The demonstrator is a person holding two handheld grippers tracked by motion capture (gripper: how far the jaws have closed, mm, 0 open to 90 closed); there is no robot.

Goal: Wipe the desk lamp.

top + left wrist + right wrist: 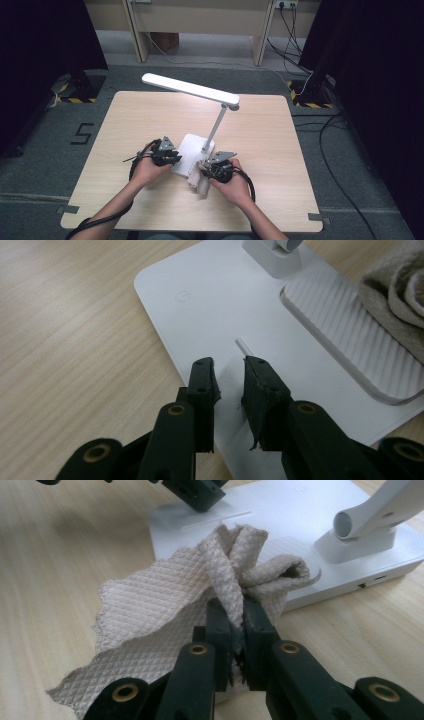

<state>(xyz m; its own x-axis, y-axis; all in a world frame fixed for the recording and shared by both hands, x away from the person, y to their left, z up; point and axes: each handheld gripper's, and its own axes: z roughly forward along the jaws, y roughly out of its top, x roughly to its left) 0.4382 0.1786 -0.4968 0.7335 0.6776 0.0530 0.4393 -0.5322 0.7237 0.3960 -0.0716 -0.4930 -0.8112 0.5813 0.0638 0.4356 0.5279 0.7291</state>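
Right gripper [235,617], jaws clamped on a bunched cloth [200,605], brings it against the lamp base [192,152] for wiping; left gripper [229,371], jaws apart and empty, steadies the base's opposite edge.

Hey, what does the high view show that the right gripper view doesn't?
High view alone: the long lamp head, the whole table, and both hands with forearms. Right gripper view alone: the right claw shut on the cloth, whose quilted weave shows. Both share the white lamp base and the lamp's arm rising from it.
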